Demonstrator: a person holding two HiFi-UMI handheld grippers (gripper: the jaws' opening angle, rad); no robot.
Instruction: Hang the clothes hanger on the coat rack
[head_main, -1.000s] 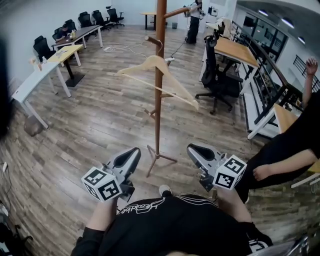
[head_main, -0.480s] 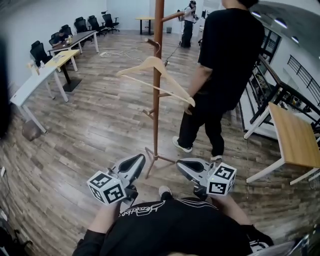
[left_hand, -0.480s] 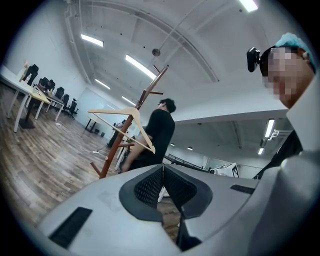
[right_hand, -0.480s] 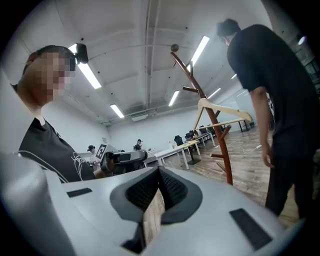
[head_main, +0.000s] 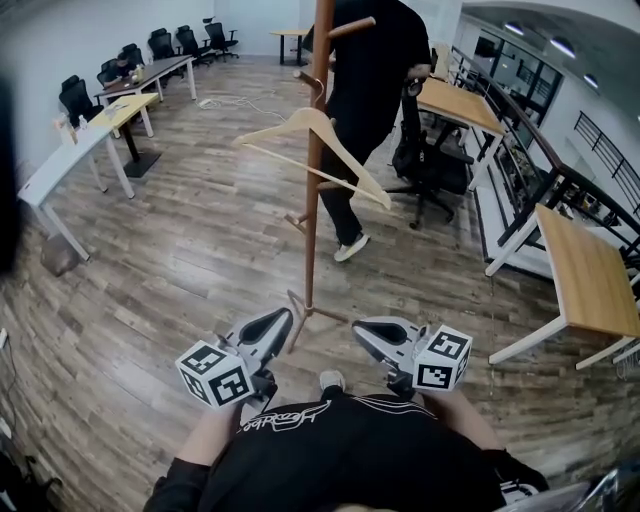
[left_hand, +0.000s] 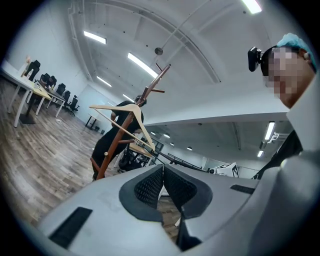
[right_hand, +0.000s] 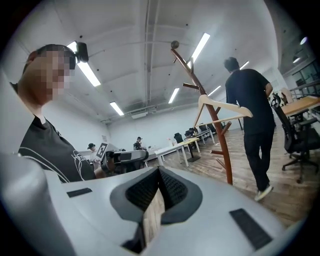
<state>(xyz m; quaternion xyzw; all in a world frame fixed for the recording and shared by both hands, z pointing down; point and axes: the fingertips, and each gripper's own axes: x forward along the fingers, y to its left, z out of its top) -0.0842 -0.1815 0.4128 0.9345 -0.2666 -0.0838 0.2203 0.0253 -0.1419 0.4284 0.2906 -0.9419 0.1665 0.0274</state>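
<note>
Both grippers have been drawn slightly closer to the body, and a passer-by (head_main: 365, 60) in black is now seen behind the coat rack (head_main: 312, 240). Left gripper (head_main: 276, 318) and right gripper (head_main: 362, 328) are held level before the torso, jaws pressed together, nothing gripped. The clothes hanger (head_main: 275, 130) is hooked on a rack peg. The rack's top, cropped from the head view, is shown in both gripper views.

Left gripper (head_main: 274, 322) and right gripper (head_main: 368, 331), jaws together, empty

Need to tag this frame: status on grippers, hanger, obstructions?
Left hand-held gripper shut, empty; right hand-held gripper same. Hanger hung on coat rack. Person beyond rack.
</note>
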